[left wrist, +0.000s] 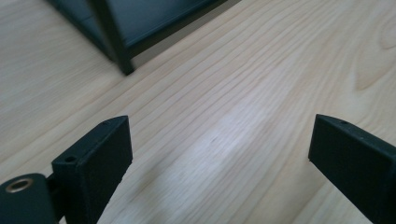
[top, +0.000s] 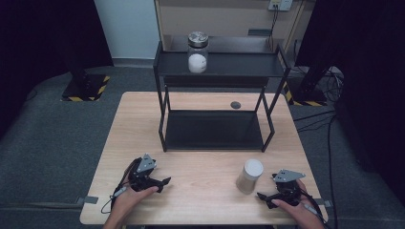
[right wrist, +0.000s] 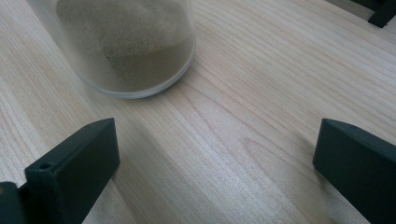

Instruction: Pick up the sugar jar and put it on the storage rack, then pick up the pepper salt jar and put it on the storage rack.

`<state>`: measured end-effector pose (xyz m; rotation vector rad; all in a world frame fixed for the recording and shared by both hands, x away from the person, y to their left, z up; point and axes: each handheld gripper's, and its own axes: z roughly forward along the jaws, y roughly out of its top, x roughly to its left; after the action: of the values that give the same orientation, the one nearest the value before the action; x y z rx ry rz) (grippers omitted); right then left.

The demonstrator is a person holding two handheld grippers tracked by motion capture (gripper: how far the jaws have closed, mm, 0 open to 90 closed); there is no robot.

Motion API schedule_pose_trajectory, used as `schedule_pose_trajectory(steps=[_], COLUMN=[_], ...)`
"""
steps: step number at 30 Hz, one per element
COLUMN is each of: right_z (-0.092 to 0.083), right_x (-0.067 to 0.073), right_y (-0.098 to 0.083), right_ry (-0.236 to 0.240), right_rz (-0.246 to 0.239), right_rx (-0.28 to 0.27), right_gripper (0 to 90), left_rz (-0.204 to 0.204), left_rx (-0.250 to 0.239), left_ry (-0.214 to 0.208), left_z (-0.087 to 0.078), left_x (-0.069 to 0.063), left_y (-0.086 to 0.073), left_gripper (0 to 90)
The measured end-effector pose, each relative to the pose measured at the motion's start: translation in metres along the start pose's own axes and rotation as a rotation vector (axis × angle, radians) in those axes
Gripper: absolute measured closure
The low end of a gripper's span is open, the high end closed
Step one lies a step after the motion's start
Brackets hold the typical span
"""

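A frosted jar with a pale lid (top: 250,175) holds tan grains and stands upright on the wooden table (top: 205,191) near the front right; its base (right wrist: 126,51) shows close up in the right gripper view. My right gripper (top: 267,196) rests just right of that jar, jaws wide apart over bare wood (right wrist: 215,154), so it is open. At the front left my left gripper (top: 165,182) lies low on the table, open too, nothing between its jaws (left wrist: 219,154). A glass jar with a metal lid (top: 197,52) and white contents stands on the top shelf.
A black two-tier metal rack (top: 217,71) stands at the back middle of the table; one foot (left wrist: 123,67) shows ahead of the left gripper. A small dark disc (top: 235,104) lies on the table behind the rack. Cables trail on the floor at right.
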<state>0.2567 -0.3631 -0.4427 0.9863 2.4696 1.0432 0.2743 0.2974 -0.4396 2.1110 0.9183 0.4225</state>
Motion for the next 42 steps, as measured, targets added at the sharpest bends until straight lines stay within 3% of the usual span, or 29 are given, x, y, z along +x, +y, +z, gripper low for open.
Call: schedule_pose_trajectory(steps=[6,9,10,13,28,31,42], right_z=[0.000,0.000,0.000,0.000,0.000,-0.002,-0.019], right_x=[0.000,0.000,0.000,0.000,0.000,-0.004,0.001], right_y=[0.000,0.000,0.000,0.000,0.000,0.000,0.008], right_ry=[-0.002,-0.001,-0.001,-0.001,0.000,0.027,0.042], right_rz=[0.002,0.003,0.002,0.002,0.015,0.026,-0.010], right_rx=[0.000,0.000,0.000,0.000,-0.002,-0.018,-0.074], right_gripper=[0.9,0.9,0.9,0.9,1.1,4.3,3.4], left_rz=[-0.063,-0.078,-0.080,-0.055,-0.062,-0.062,-0.062], left_rx=[0.037,0.025,0.041,0.073,0.075,0.075,0.075], left_ry=[0.043,0.047,0.048,0.065,0.071,0.072,0.072], left_z=[0.001,0.000,0.001,0.003,0.004,0.004,0.004], left_x=[0.010,0.013,0.013,0.009,0.008,0.008,0.008], left_y=[-0.007,-0.010,-0.008,-0.003,-0.002,-0.002,-0.002], left_gripper=[5.6,5.6,5.6,4.7,2.7,2.6,2.6])
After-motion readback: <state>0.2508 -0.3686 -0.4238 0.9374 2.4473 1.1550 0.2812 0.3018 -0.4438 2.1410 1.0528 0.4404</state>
